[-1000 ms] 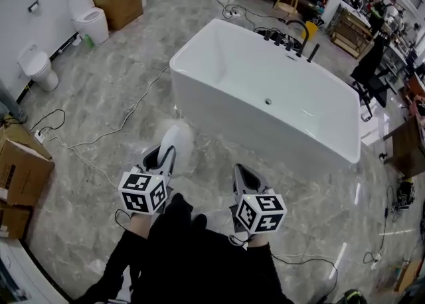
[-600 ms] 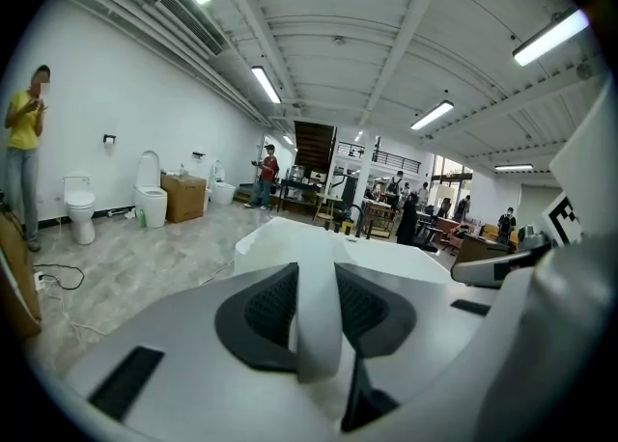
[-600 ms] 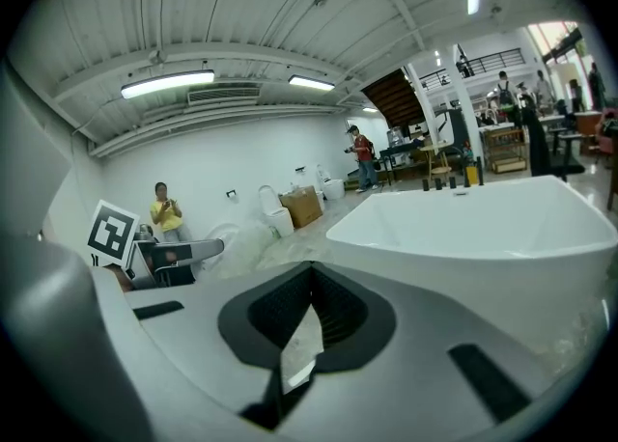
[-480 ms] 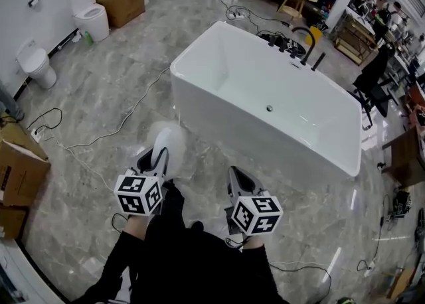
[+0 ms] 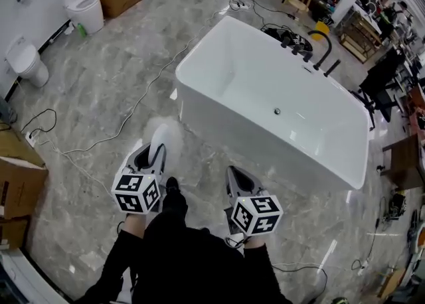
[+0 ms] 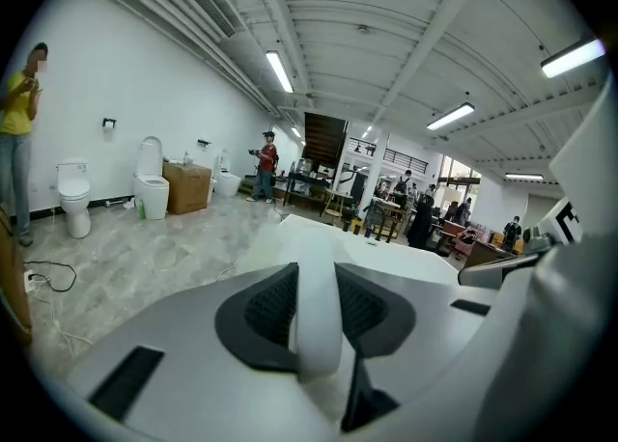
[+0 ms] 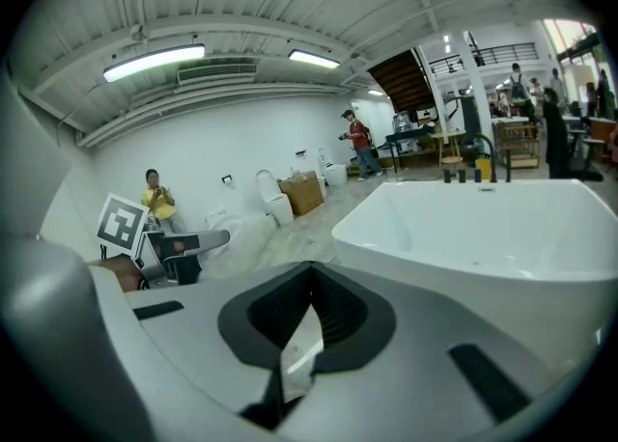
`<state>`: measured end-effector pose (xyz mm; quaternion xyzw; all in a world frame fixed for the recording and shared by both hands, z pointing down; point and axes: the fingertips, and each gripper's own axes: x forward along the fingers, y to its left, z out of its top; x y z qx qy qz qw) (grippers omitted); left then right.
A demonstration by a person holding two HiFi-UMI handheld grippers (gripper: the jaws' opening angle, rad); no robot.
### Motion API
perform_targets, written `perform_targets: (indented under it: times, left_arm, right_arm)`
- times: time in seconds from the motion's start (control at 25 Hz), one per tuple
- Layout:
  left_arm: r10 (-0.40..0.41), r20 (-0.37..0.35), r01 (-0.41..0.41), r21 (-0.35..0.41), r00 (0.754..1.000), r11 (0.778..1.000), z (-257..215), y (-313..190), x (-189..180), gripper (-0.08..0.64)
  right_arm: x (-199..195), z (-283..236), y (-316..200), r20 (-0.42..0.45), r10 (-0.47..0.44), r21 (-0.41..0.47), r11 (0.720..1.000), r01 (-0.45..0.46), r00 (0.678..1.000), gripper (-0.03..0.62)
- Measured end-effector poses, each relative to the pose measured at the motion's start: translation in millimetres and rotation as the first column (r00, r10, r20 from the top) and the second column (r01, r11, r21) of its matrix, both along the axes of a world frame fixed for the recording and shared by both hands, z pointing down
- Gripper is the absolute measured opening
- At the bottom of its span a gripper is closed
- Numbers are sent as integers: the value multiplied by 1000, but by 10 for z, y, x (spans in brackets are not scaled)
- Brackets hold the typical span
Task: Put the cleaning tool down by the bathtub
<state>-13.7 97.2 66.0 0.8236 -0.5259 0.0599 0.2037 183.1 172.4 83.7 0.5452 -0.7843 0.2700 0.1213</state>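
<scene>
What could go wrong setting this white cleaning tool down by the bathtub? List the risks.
1. The left gripper grips the cleaning tool only by its thin handle, so it may swing or slip on the way down.
2. The bathtub wall stands close; the tool could knock against it.
3. A cable lies on the floor nearby and could snag a foot.

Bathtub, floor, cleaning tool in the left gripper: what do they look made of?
Bathtub: glossy white, likely acrylic or ceramic, going by the bright highlights along its walls.
Floor: polished grey marble-look stone or tile, with veining and reflections.
Cleaning tool: smooth white handle, probably plastic. Its head looks soft and fuzzy, and the fibre is unclear.
</scene>
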Motion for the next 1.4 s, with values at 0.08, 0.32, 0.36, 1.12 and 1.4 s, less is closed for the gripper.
perform_targets:
  times: [0.08,0.32,0.36,1.12,1.4]
  left_arm:
    - [7,-4,-7,-8,1000,1000,7,-239,-113,98]
    - [13,-41,-13,-16,999,1000,16,-805,-494,100]
    - [10,-50,-11,-13,999,1000,11,-874,-558,99]
    - [-92,-18,90,-89,996,992,548,-1609,-1085,99]
    - [-99,8,100,-98,995,990,980,-2070,-931,99]
  right_arm:
    - [-168,-8,-271,-10,-17,-8,1000,17,1000,0]
    - [-835,-18,-988,-44,-105,-14,994,104,994,0]
    - [-934,-32,-1088,-54,-117,-11,993,116,992,1]
    - [-1282,443,-2056,-167,-225,-71,974,216,960,1]
    - [-1314,1031,-2475,-161,-283,-113,957,268,945,0]
